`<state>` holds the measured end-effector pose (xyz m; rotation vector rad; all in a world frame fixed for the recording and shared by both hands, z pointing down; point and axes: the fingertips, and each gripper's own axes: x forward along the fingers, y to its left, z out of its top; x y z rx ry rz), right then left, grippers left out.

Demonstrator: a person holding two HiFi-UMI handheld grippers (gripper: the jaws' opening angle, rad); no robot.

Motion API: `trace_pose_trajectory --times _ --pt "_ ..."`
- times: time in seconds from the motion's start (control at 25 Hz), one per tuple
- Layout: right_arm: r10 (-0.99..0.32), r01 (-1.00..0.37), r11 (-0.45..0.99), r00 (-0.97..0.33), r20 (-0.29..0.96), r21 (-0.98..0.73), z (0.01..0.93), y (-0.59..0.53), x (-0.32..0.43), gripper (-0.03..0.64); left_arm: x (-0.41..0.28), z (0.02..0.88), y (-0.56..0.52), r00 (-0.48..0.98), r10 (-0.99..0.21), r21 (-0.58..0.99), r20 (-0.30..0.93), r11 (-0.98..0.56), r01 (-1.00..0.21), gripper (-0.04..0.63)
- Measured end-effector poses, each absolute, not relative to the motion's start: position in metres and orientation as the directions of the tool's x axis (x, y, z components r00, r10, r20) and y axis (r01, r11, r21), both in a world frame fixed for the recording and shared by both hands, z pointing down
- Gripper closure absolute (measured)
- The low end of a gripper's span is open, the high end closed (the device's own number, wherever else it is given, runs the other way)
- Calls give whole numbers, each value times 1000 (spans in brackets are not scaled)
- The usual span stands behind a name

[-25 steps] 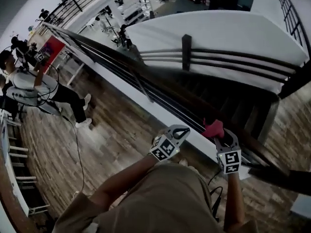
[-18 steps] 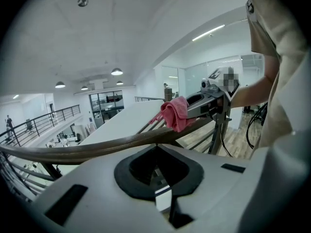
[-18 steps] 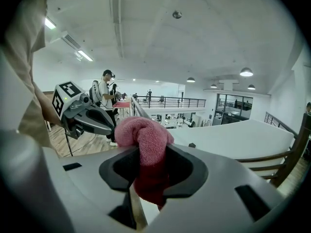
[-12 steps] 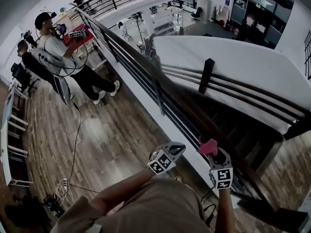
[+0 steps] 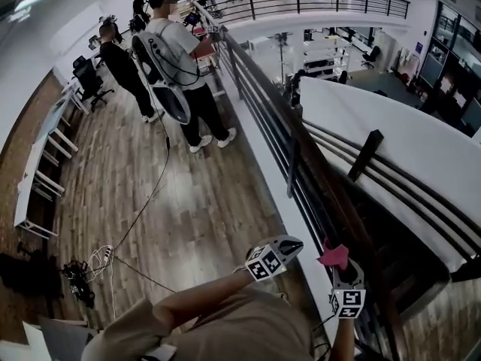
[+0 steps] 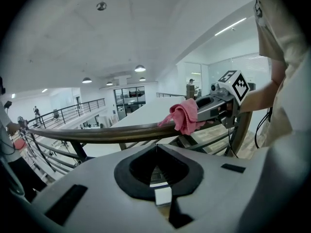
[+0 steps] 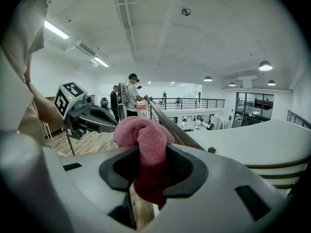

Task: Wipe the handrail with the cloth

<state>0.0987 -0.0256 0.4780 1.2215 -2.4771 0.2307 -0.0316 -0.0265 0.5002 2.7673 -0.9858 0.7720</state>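
Right gripper [image 5: 337, 269] stays clamped on the pink cloth [image 5: 334, 256], which drapes over the handrail [image 6: 97, 133] as before. The head view has swung toward the standing people [image 5: 180, 59]. Left gripper [image 5: 291, 244] hangs beside the rail. Only its own view shows its fingers together, holding nothing.

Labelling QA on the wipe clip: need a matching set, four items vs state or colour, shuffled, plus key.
Items:
1. left gripper
2. right gripper
3. cloth
4. handrail

States:
A. pink, bunched up
B. fingers together, nothing between them
C. dark brown, long bar
D. fingers clamped on the cloth

Pairs: 1-B; 2-D; 3-A; 4-C
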Motion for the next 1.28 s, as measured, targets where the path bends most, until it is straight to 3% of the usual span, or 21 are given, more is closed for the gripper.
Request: trace_pose_trajectory --times 0.32,0.72,0.96,1.16,1.28 --pt "-706 -781 624 -566 425 -4 498 -89 59 474 -79 519 -92 642 -579 -51 502 -761 -647 578" --pt "-706 -802 598 -524 476 4 509 -245 -47 474 -178 515 -241 648 -581 -68 492 -768 -637 578" --pt "-738 -801 579 -433 517 155 521 -352 -120 474 -235 523 -317 657 -562 -58 502 -780 -623 578" --pt "-741 -801 573 -416 527 173 525 -440 -198 474 -284 521 -369 651 -559 -83 514 -787 -611 578" --pt "-749 -758 579 -349 563 301 538 -481 -233 474 -306 517 -386 642 -566 -95 517 -783 -615 578"
